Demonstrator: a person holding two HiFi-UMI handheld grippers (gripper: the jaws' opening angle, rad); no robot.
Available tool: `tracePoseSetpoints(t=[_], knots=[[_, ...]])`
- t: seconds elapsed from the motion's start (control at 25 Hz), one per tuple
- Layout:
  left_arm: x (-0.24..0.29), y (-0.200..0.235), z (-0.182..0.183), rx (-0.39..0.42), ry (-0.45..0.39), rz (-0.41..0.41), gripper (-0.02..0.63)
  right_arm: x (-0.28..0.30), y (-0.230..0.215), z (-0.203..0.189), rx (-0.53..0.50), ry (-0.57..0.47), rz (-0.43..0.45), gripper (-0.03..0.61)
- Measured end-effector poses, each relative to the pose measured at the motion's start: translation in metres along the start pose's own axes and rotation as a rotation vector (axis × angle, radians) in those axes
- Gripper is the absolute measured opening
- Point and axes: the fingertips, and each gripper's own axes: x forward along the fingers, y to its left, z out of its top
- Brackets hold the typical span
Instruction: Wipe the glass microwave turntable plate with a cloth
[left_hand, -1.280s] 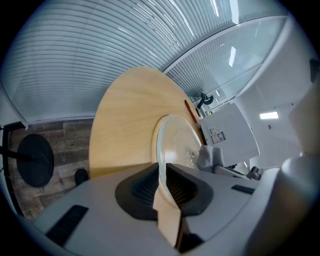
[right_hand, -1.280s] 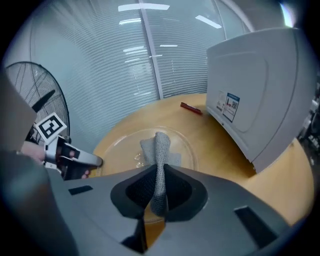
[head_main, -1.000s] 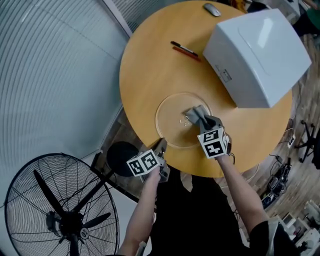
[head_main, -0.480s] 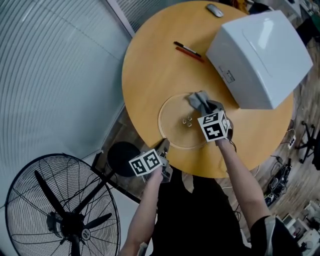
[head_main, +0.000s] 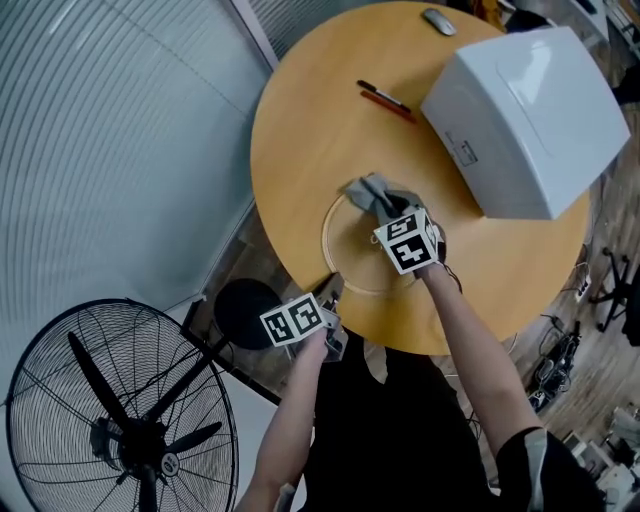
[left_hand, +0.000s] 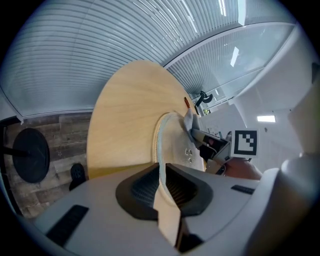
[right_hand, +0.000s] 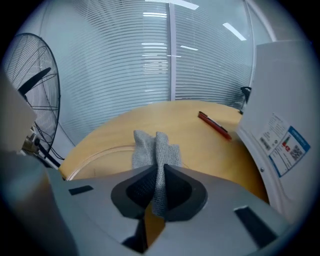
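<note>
**Desk:** Where is the cloth relative to your tool?

**Operator:** My right gripper (head_main: 386, 206) is clamped on the grey cloth (head_main: 364, 189). In the right gripper view a fold of it is pinched between the jaws and the rest fans out ahead. The cloth is pressed at the far rim of the glass turntable plate (head_main: 336, 256), on the plate's left side, and one corner seems to reach the wooden table (head_main: 310, 130).

**Desk:** And the plate itself?

**Operator:** It lies flat near the table's front edge. My left gripper (head_main: 328, 293) grips the plate's near rim, with the jaws closed on the glass edge.

**Desk:** What can't you make out?

**Operator:** The right gripper's marker cube covers the plate's middle and right part from the head view. The glass is clear, so its far rim under the cloth is hard to trace. Beyond the plate, the white microwave (head_main: 525, 110) runs out of the right gripper view. Two pens (head_main: 385, 100) lie beside the microwave, and I can't read its label.
</note>
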Motion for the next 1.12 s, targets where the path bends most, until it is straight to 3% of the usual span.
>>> tracePoseSetpoints(t=[0.56,0.92,1.12], knots=[[-0.002,0.002,0.001,0.01,-0.027,0.019,0.034,-0.008,0.138,-0.016,-0.161,0.051,0.333,0.032],[-0.003,0.001,0.0,0.028,-0.058,0.031,0.034,-0.048,0.159,-0.061,0.048,0.081,0.431,0.032],[-0.003,0.002,0.001,0.025,-0.071,0.047,0.031,-0.069,0.154,-0.091,0.022,0.114,0.441,0.032]])
